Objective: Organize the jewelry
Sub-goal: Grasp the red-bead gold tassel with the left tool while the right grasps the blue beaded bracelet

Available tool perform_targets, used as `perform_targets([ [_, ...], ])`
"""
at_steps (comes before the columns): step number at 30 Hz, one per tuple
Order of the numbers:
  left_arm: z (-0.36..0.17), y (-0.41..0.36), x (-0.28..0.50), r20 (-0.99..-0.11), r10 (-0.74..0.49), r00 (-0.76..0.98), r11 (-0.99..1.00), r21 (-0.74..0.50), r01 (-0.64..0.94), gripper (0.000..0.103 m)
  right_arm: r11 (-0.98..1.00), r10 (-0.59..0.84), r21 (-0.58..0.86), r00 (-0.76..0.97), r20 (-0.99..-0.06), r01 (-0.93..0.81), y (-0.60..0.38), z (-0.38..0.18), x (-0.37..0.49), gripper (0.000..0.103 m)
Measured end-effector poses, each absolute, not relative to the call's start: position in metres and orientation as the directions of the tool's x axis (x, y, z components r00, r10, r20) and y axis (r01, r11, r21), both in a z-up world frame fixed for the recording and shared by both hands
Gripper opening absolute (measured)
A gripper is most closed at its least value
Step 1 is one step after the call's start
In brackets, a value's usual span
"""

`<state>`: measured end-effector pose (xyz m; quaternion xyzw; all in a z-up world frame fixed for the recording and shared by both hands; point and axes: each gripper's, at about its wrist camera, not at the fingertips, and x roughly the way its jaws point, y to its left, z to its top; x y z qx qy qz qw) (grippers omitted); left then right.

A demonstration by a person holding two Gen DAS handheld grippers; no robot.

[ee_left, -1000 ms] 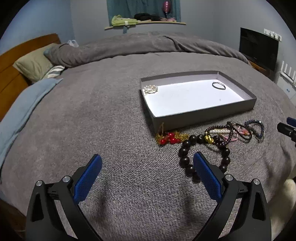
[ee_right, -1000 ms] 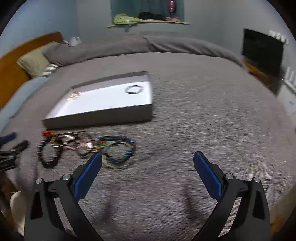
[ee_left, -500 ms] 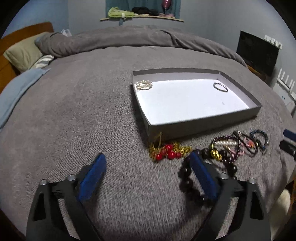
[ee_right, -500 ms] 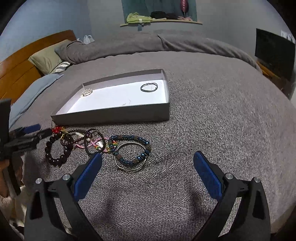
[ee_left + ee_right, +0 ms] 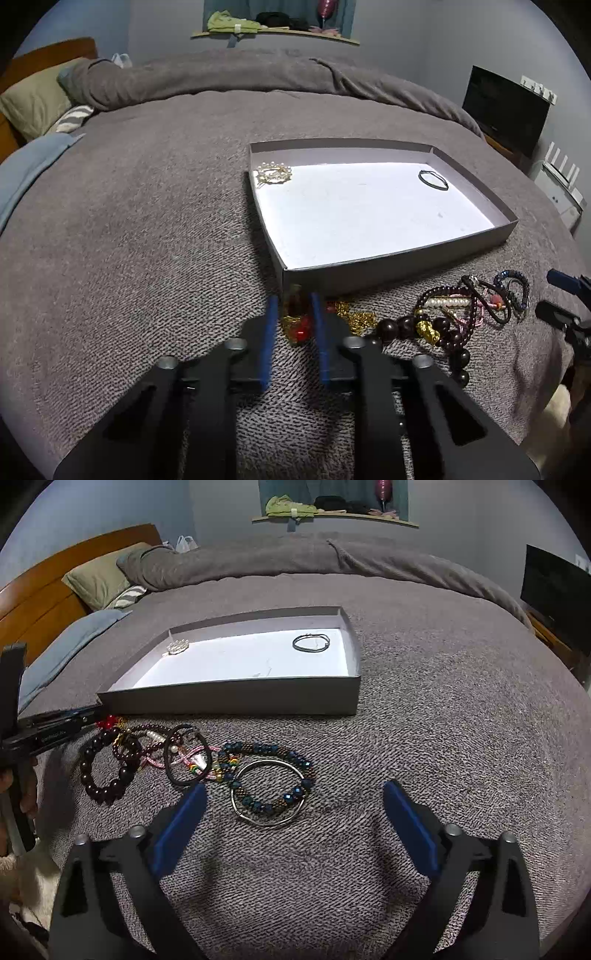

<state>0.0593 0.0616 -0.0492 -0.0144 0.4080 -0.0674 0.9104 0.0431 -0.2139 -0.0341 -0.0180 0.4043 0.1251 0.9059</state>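
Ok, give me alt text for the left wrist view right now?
The left hand-held gripper has its blue fingers nearly together around a red-and-gold trinket on the grey blanket, just before the shallow grey box. More bracelets lie tangled to the right.

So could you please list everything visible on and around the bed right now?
Tray: one, grey, white floor, on the blanket.
Pearl brooch: one, gold-white, tray's far left corner.
Thin ring: one, dark, tray's far right.
Red-gold piece: one, before the tray, between left fingers.
Bracelet pile: several, mixed colours, before the tray.
Blanket: one, grey.
Pillow: one, olive, by the headboard.
Left gripper: narrowed.
Right gripper: open.
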Motion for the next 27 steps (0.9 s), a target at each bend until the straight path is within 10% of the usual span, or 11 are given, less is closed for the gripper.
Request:
perform_targets([
  [27,-0.033,0.069,0.040,-0.702,-0.149,0.697,0.988,-0.075,0.136,0.001,0.964,0.243,0.122,0.601,-0.761,-0.235,-0.219,-0.044,0.068,0.008],
])
